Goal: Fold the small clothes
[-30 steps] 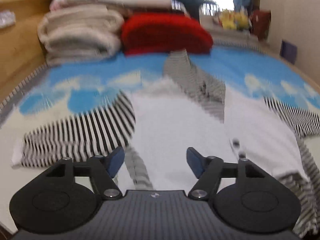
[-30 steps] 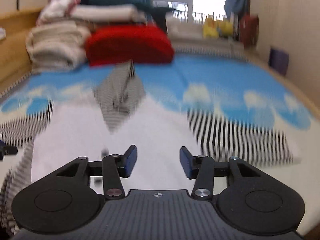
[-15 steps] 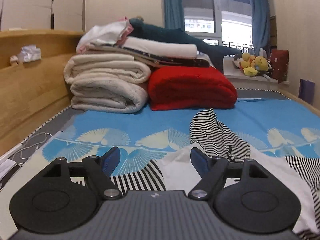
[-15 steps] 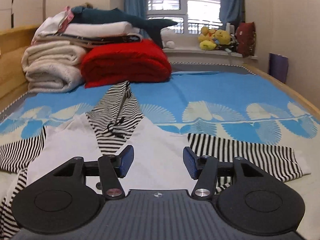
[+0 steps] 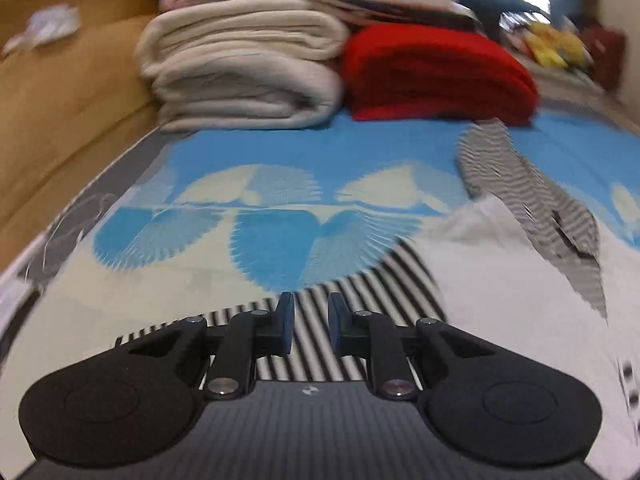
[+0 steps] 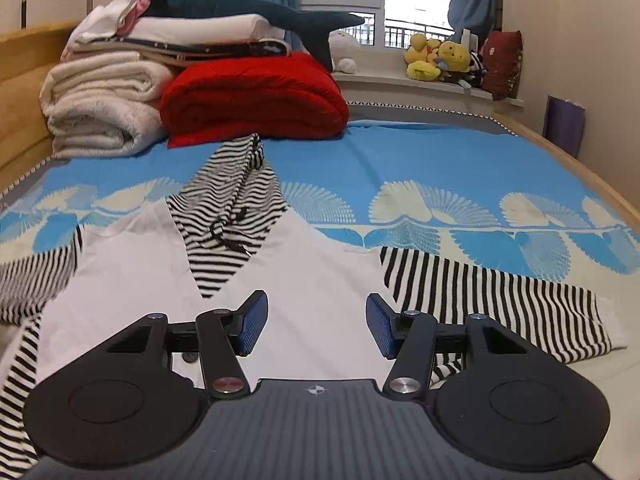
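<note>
A white garment (image 6: 312,300) with striped sleeves lies spread on the bed (image 6: 420,160), folded cream blankets (image 6: 100,104) and a red quilt (image 6: 256,100) stacked at its far edge. The left gripper (image 5: 310,330), fingers nearly together, hovers over the striped sleeve (image 5: 360,292), contact unclear through blur. Only the right view shows the right gripper (image 6: 318,326), fingers wide apart, and plush toys (image 6: 440,60) on the windowsill.

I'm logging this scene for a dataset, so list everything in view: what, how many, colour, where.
hooded top: one, white body, black-and-white striped sleeves and hood, spread flat on the bed
bed cover: one, blue with cream fan pattern
red blanket: one, folded, far end of bed
cream blankets: stack, left of the red one
shark plush: one, dark teal, atop the stack
stuffed toys: several, yellow, windowsill
left gripper: black, nearly closed over the left striped sleeve
right gripper: black, blue pads, open
</note>
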Tool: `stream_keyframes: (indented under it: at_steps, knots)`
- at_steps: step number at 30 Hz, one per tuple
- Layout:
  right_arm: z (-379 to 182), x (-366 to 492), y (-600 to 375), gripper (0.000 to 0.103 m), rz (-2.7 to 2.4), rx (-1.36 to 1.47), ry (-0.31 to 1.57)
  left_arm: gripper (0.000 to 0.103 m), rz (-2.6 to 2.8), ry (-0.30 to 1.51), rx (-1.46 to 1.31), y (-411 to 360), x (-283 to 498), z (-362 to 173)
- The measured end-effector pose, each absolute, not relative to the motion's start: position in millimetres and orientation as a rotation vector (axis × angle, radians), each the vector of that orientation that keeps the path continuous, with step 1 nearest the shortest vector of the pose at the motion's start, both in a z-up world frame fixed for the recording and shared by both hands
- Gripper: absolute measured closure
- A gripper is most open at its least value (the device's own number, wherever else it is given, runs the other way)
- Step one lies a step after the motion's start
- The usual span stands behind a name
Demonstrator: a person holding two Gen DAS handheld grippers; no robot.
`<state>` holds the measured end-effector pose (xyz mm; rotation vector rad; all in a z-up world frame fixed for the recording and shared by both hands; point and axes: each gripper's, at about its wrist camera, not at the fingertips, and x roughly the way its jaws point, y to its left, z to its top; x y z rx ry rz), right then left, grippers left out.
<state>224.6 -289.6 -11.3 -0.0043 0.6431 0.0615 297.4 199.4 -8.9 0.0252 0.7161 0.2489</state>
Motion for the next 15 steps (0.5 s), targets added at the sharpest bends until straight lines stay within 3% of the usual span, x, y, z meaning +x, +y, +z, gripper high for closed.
stream_keyframes:
  at_steps: [1,3,5,7,15]
  knots:
    - [-12,226,-289,0.047,0.058,-0.013,0.648,0.079,0.275,0.717,0.0,211,300,-11]
    - [-15,229,-289,0.047,0.047,-0.026,0.66,0.062,0.343,0.76,-0.054,237,306,-19]
    - [-17,231,-288,0.047,0.039,-0.035,0.669,0.037,0.415,0.821,-0.137,266,310,-30]
    - [-19,231,-286,0.047,0.038,-0.05,0.675,0.028,0.477,0.875,-0.214,290,310,-41]
    - [-24,232,-284,0.047,0.034,-0.09,0.697,0.027,0.702,1.011,-0.433,376,281,-81]
